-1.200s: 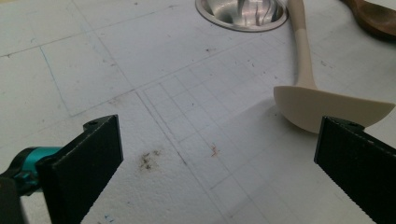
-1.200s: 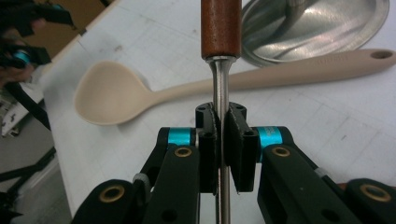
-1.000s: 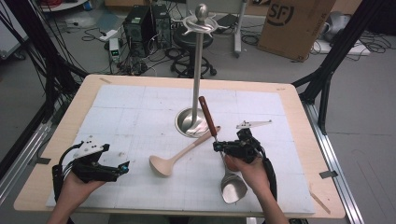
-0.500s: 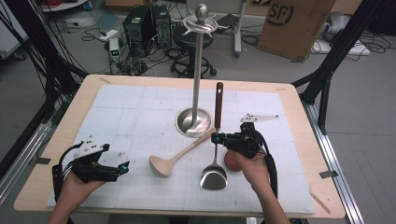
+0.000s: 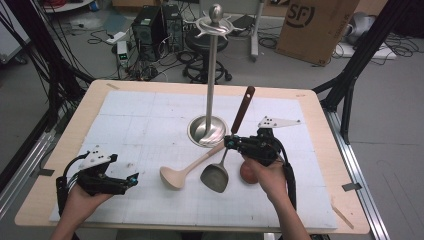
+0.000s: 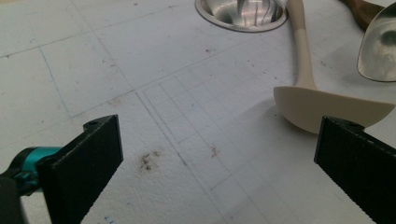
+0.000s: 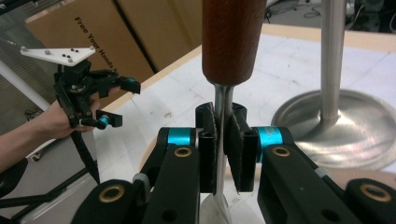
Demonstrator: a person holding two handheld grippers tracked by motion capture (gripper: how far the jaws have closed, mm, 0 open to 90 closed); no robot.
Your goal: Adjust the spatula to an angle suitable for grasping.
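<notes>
My right gripper [image 5: 231,142] is shut on the thin metal shank of a spatula [image 5: 215,176]. The spatula hangs above the white mat, steel blade low and brown wooden handle [image 5: 243,107] pointing up and away. In the right gripper view the pads [image 7: 212,135] pinch the shank just below the handle [image 7: 231,37]. A beige spoon [image 5: 172,177] lies on the mat left of the blade. My left gripper [image 5: 131,181] rests at the front left, open and holding nothing; its jaws [image 6: 224,158] frame the spoon's bowl [image 6: 327,105].
A tall steel stand [image 5: 212,75] with hooks on top rises from a round base [image 5: 207,131] at mid-table, just behind the spatula. Beyond the far edge stand a cardboard box [image 5: 315,25], computer towers [image 5: 157,25] and a stool. Black frame posts flank the table.
The right gripper has risen and swung the spatula: its handle tipped from leaning left to leaning right, and the blade moved left toward the spoon. The left gripper kept still.
</notes>
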